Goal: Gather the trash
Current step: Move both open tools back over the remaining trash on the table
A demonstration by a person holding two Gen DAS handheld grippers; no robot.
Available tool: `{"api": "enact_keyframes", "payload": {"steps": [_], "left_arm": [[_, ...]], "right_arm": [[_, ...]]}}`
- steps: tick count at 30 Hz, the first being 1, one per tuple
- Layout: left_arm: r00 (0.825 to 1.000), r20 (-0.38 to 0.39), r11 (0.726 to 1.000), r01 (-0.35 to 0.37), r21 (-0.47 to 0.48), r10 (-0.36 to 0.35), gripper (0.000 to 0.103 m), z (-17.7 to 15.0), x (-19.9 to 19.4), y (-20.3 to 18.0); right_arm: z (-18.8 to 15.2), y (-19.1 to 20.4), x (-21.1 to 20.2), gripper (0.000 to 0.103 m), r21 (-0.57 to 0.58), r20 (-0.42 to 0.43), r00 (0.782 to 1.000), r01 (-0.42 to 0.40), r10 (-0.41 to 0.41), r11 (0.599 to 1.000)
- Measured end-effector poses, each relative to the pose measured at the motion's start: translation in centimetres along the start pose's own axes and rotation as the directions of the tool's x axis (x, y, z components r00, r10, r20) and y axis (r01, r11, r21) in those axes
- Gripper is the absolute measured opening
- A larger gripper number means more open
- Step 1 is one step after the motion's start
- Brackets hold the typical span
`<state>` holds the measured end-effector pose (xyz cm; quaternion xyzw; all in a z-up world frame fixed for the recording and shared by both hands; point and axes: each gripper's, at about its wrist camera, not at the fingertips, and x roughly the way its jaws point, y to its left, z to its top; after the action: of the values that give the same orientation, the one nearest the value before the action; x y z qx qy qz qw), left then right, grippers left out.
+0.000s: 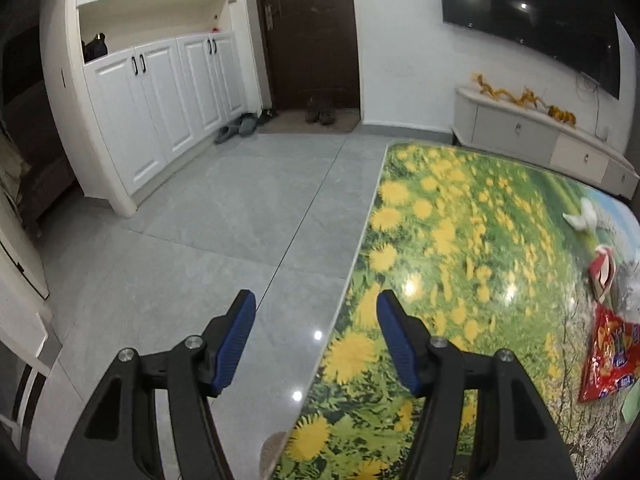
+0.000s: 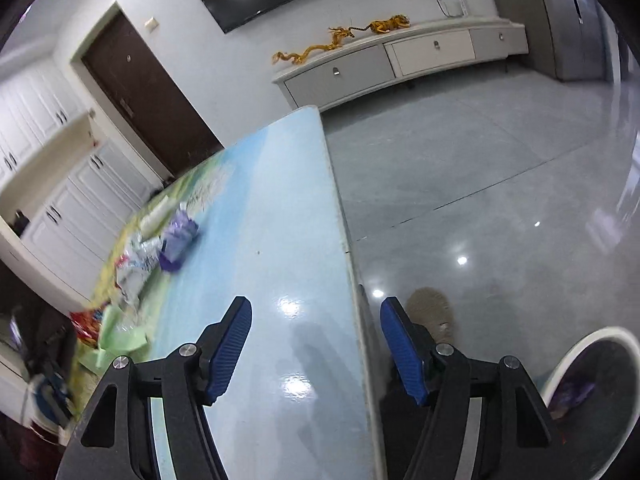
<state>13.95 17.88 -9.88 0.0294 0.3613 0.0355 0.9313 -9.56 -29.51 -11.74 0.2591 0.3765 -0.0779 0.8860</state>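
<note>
Trash lies on a table with a printed meadow cover. In the left wrist view a red snack bag, a red and white wrapper and a white crumpled tissue lie at the right edge. My left gripper is open and empty over the table's left edge. In the right wrist view a purple packet, silvery wrappers, a green wrapper and a red bag lie at the left. My right gripper is open and empty over the table's right edge. A white-rimmed bin holding trash stands at the lower right.
A foot in a beige slipper stands on the grey tiled floor beside the bin. A low TV cabinet stands beyond the table. White cupboards, a dark door and shoes are at the far side.
</note>
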Motion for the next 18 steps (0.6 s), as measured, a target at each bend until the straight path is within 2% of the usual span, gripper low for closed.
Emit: {"api": "enact_keyframes", "payload": {"steps": [2, 5, 8, 10, 12, 18], "left_arm": [[0.999, -0.025, 0.999, 0.041, -0.028, -0.041, 0.061, -0.1, 0.3, 0.2], [0.997, -0.009, 0.997, 0.072, 0.007, -0.072, 0.061, -0.5, -0.2, -0.7], [0.998, 0.012, 0.998, 0.055, 0.024, -0.056, 0.061, -0.4, -0.5, -0.3], [0.998, -0.022, 0.998, 0.056, 0.000, -0.056, 0.061, -0.4, 0.2, 0.8], [0.997, -0.048, 0.998, 0.058, -0.014, -0.059, 0.061, -0.8, 0.1, 1.7], [0.998, -0.020, 0.998, 0.063, 0.011, -0.063, 0.061, -1.2, -2.1, 1.7]], "right_arm": [[0.0, -0.9, -0.1, 0.065, 0.030, 0.000, 1.000, 0.022, -0.022, 0.999], [0.6, -2.4, -1.4, 0.065, 0.039, 0.043, 0.999, 0.029, -0.031, 0.999], [0.6, -3.9, -2.0, 0.065, 0.108, 0.083, 0.996, 0.013, -0.022, 0.994], [0.1, -4.3, -2.1, 0.065, 0.139, 0.083, 0.997, -0.010, -0.002, 0.990], [-0.1, -4.0, -2.6, 0.065, 0.134, 0.096, 0.995, -0.006, -0.006, 0.991], [0.1, -3.6, -3.2, 0.065, 0.131, 0.109, 0.993, 0.036, -0.051, 0.991]]}}
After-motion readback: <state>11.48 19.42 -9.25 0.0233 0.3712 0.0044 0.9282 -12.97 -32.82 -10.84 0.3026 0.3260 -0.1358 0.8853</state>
